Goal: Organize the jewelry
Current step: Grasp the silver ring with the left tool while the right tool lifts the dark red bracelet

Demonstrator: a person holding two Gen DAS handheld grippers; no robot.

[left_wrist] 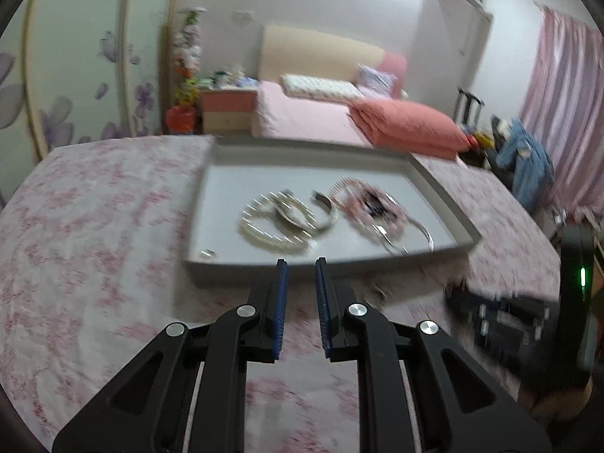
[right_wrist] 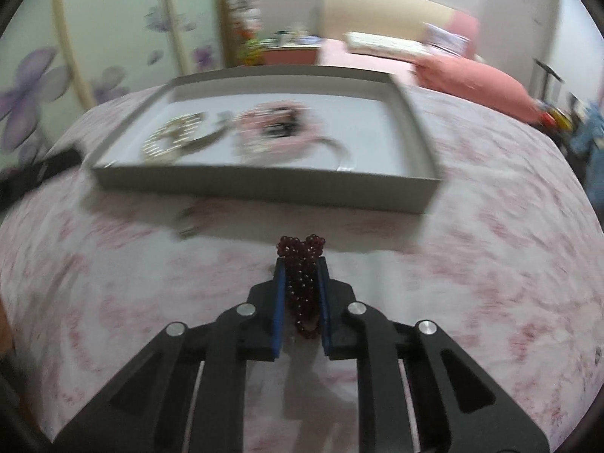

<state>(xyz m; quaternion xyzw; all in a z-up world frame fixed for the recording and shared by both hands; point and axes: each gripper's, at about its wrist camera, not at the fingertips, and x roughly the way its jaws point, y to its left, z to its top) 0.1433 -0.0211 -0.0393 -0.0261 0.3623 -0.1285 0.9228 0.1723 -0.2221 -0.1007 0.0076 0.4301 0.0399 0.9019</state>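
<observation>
The right gripper (right_wrist: pixel 301 264) is clenching a dark red beaded bracelet (right_wrist: pixel 302 283), its blue pads pressing on the bunched strands from both sides; two small loops of beads are poking out past the fingertips at 12 o'clock, and a short tail is hanging behind the pads at 6 o'clock. It is hovering over a table under a pink floral cloth (right_wrist: pixel 490 264). Beyond it, at 12 o'clock, a shallow grey tray (right_wrist: pixel 264 188) is lying on the cloth, holding a pale pearl strand (right_wrist: pixel 170 139) toward 11 o'clock and a pink beaded heap (right_wrist: pixel 271 128) just beside it (details are blurred). A small metallic piece (right_wrist: pixel 187 222) is sitting on the cloth at 10 o'clock, just outside the tray's near wall.

The left gripper (left_wrist: pixel 302 262) is standing nearly closed with nothing between its pads, its fingertips just short of the tray's near wall (left_wrist: pixel 245 271). In its view the right tool's black body (left_wrist: pixel 502 324) is showing at 3 o'clock.
</observation>
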